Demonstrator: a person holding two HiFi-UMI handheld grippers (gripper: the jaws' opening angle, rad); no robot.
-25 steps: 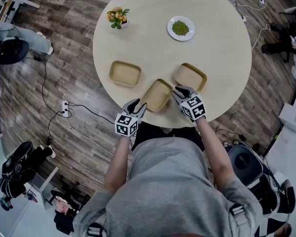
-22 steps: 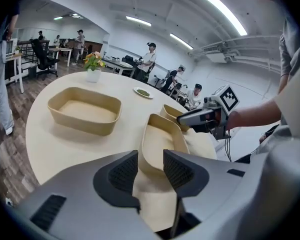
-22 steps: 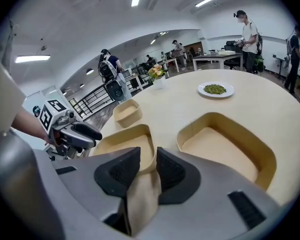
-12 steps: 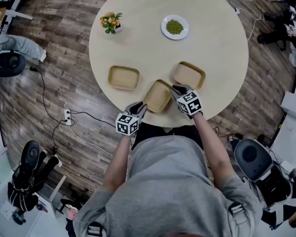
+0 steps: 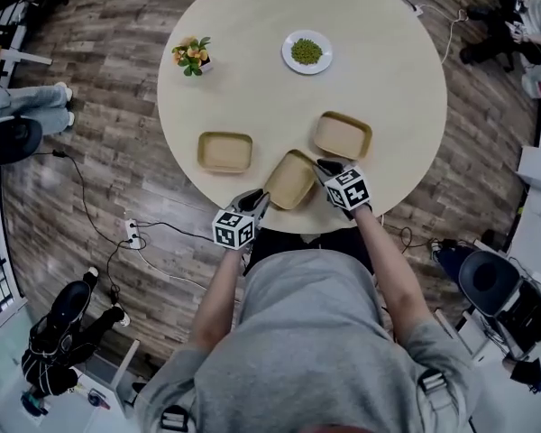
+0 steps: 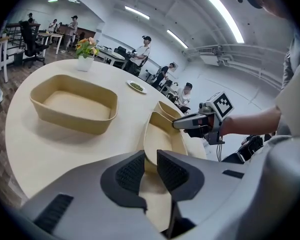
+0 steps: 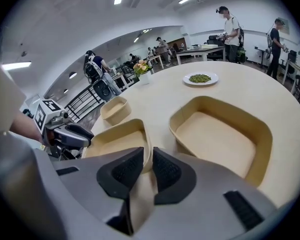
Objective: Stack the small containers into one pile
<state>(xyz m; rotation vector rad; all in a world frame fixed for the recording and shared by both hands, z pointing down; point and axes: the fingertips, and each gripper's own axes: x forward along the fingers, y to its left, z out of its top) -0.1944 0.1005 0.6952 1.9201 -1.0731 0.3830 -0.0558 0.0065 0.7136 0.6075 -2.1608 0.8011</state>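
- 3 tan containers sit on the near half of the round desk (image 5: pixel 379 70), each apart from the others and none stacked.
- The left container (image 5: pixel 224 152) stands alone, well left of both grippers.
- The right container (image 5: pixel 343 135) lies a little farther in, just beyond the right gripper.
- The middle container (image 5: pixel 290 179) sits turned at an angle at the near edge of the desk, between the 2 grippers.
- The left gripper (image 6: pixel 150 156) reaches in from the near left. Its jaws have just been closing and now pinch the near-left corner of the middle container's rim, with the thin wall between the 2 pads.
- The right gripper (image 7: pixel 148 156) comes in from the near right. Its jaws have also just been closing and grip the right wall of the same container, with 1 pad inside and 1 outside.
- Each gripper shows in the other's view, across the middle container.
- On the far side of the desk stand a small potted plant (image 5: pixel 191 54) at the left and a white plate (image 5: pixel 307 51) of green food to its right.
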